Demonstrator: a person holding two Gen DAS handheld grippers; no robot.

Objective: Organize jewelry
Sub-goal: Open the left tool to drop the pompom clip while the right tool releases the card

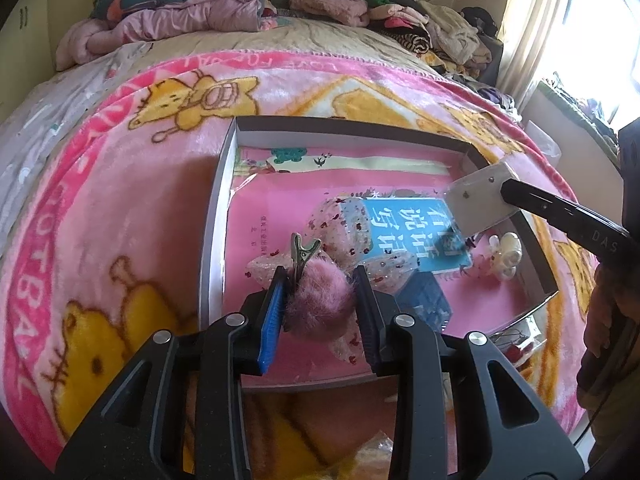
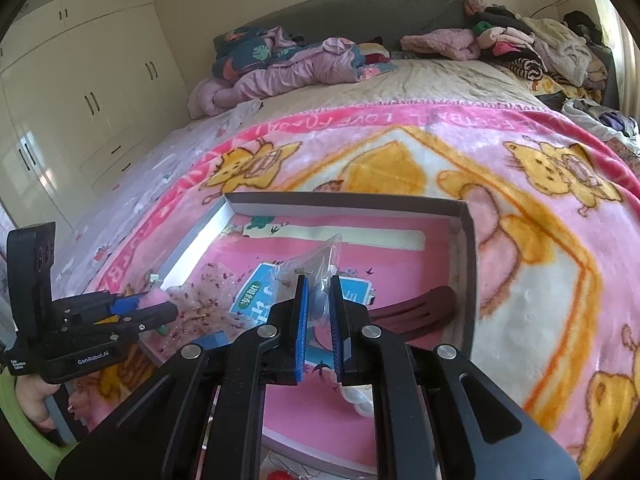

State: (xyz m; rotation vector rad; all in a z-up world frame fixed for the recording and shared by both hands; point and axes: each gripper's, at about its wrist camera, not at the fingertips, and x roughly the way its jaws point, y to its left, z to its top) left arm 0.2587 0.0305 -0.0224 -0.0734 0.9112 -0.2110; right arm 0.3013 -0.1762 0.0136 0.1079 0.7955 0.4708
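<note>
Pink cartoon-bear blanket [image 1: 120, 208] covers the bed under a shallow cardboard box [image 1: 216, 216]. On the left, my left hand-held gripper [image 1: 320, 280] is clamped on a fluffy pink pom-pom hair clip [image 1: 316, 300], held over the box's pink floor. To the right, my right hand-held gripper [image 2: 318, 292] pinches a clear plastic earring bag [image 2: 316, 260] above the blue book [image 1: 416, 232] inside the box.

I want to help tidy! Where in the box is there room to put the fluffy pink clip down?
The left gripper holds the fluffy pink clip. Inside the box, bare pink floor lies along the left wall, beside the sparkly bow. Another patch sits near the far wall, above the blue label. The middle and right are crowded: bow, white charm, dark red clip.
</note>
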